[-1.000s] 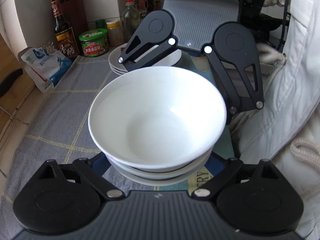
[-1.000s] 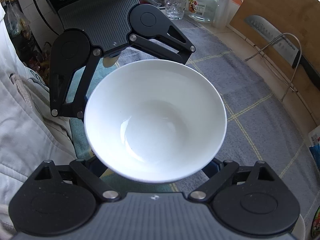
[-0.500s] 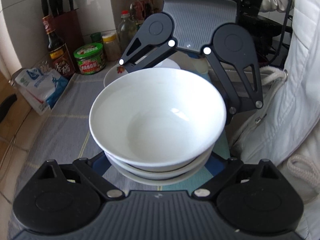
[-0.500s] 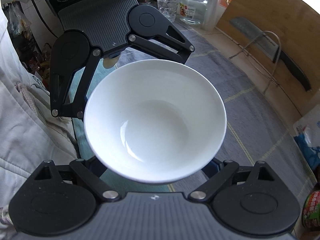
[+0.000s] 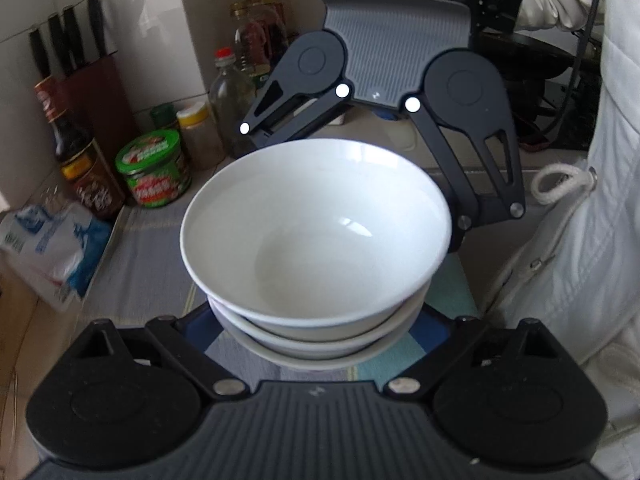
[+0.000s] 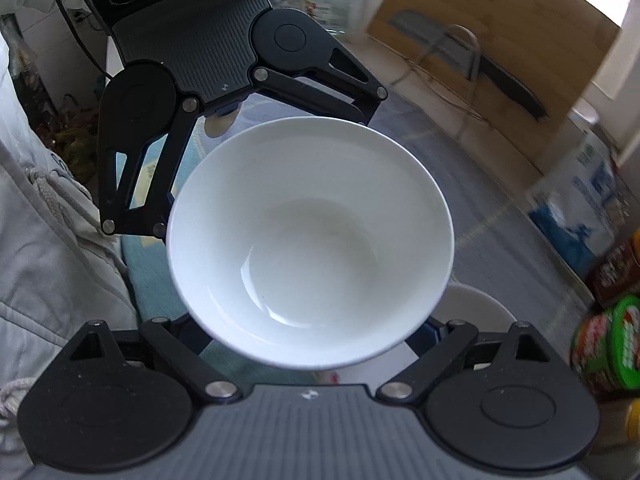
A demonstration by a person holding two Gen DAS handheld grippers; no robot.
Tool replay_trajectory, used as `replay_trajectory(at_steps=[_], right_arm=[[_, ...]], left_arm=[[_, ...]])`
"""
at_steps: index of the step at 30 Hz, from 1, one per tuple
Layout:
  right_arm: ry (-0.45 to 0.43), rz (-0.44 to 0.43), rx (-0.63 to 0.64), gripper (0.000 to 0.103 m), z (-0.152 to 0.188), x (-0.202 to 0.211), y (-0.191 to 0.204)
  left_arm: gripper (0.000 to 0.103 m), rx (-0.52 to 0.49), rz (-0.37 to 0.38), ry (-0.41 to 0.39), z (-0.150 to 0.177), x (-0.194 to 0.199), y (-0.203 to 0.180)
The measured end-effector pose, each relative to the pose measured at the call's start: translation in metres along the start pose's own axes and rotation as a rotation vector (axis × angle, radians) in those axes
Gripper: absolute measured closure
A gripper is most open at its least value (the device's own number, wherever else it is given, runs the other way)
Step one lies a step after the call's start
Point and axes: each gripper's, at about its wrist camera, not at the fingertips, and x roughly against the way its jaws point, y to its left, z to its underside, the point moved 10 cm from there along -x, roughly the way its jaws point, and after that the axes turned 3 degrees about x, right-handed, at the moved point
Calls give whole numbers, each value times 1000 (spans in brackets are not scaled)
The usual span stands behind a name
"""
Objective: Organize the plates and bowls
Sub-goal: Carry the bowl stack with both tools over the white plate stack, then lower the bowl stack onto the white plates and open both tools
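Kitchen counter (image 5: 144,256), covered with a grey checked cloth, backed by white tile on one side. Person: only a white padded jacket (image 5: 580,240) with a cord drawstring shows, close beside both tools; no hand is in view. Left gripper (image 5: 320,354): tilted down toward the counter, jaws spread wide, its two fingers reaching in under the lower sides of the crockery; the pads themselves are hidden below the rim. Right gripper (image 6: 314,372): tilted more steeply down, facing the left one from the opposite side, jaws likewise wide and clasping the same load, tips hidden. Stack of bowls (image 5: 316,232): three white bowls nested upright, empty, gripped between the two facing tools and centred in each one's jaws, raised clear of the cloth. Cutting board (image 6: 500,60): wooden, leaning at the back of the counter, with a broad knife (image 6: 472,64) propped on a wire stand before it. Plate (image 6: 476,308): white, on the cloth, partly hidden beneath the held bowls, near the jars. Bag (image 5: 48,248): blue and white, lying at the cloth's edge. Knife block (image 5: 96,92): dark, against the tile. Sauce bottle (image 5: 86,168): dark, upright beside the block. Jar (image 5: 154,168): green lid, just beside the bottle. Several further bottles stand in the corner, blurred.
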Motion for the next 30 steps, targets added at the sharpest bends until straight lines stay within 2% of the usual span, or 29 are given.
replay_trajectory(at_steps=[10,30], right_arm=[[15,50,-51,6,35,16,-32],[62,71,-144,6,64,4,-62]], left_arm=[[7,-56,25,-14,-32,-40,13],[7,-72,42,-17,-50,-91,30]])
